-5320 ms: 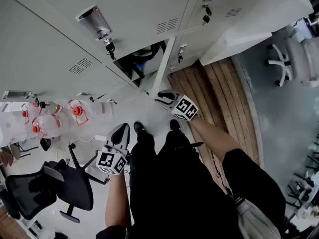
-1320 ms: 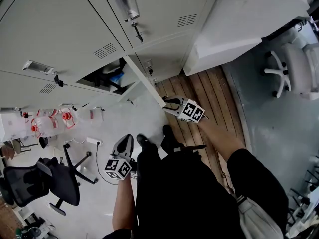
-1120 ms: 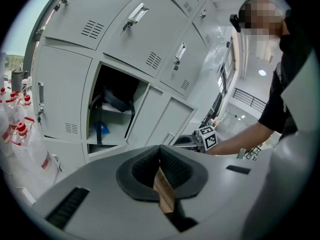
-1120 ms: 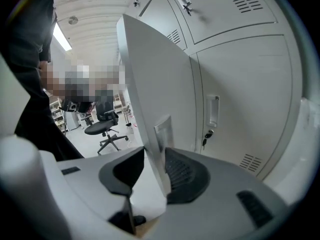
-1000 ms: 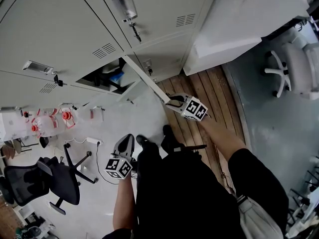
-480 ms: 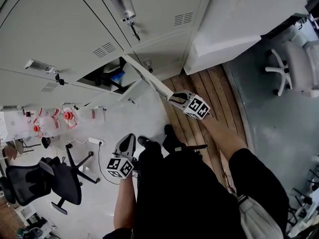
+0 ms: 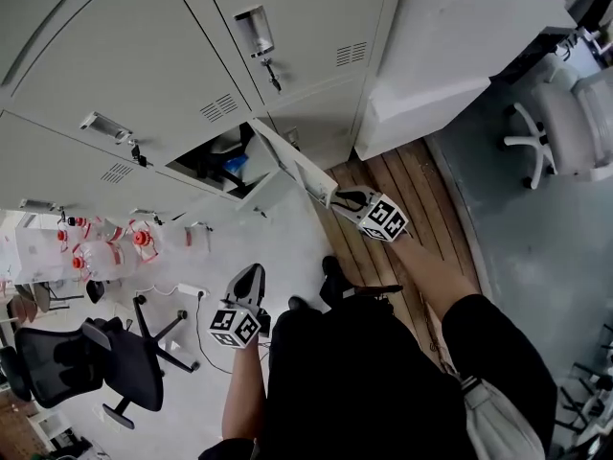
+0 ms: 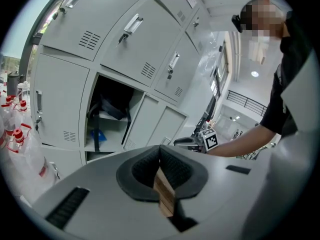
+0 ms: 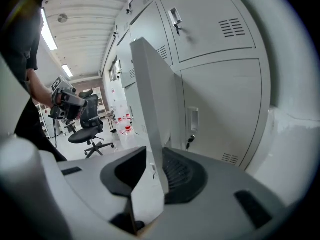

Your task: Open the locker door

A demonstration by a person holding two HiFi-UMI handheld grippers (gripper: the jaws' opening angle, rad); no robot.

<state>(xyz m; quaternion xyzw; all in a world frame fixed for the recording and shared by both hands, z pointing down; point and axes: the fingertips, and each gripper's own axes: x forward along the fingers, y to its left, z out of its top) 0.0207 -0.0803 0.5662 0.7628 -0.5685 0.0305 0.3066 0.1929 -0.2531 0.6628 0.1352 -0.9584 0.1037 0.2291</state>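
- Your right gripper (image 7: pixel 342 197) sits just right of centre in the head view, right at the free end of the locker door (image 7: pixel 295 159).
- In the right gripper view the door's edge runs straight up through the middle of the frame and stands between the two jaws. The dark pads sit against it on either side, so you've got a proper pinch on the panel. The jaws have just been closing in, and the gap between them is only what the door edge fills.
- The door is swung out from the lockers (image 7: pixel 316 27). In the head view it runs diagonally from upper centre down toward your gripper. Its far end meets the locker frame, and the near end is the one in your jaws.
- Left of the door, the open compartment (image 7: pixel 215 156) shows something dark and a blue item inside.
- Your left gripper (image 7: pixel 250 274) hangs lower left of centre in the head view, well apart from the door. In the left gripper view its pads meet at the tips with nothing between them, and only a sliver of wooden floor (image 7: pixel 412 185) peeks through below.
- An office chair (image 7: pixel 91 367) sits at lower left, and bottles with red caps (image 7: pixel 96 247) stand at the left edge.
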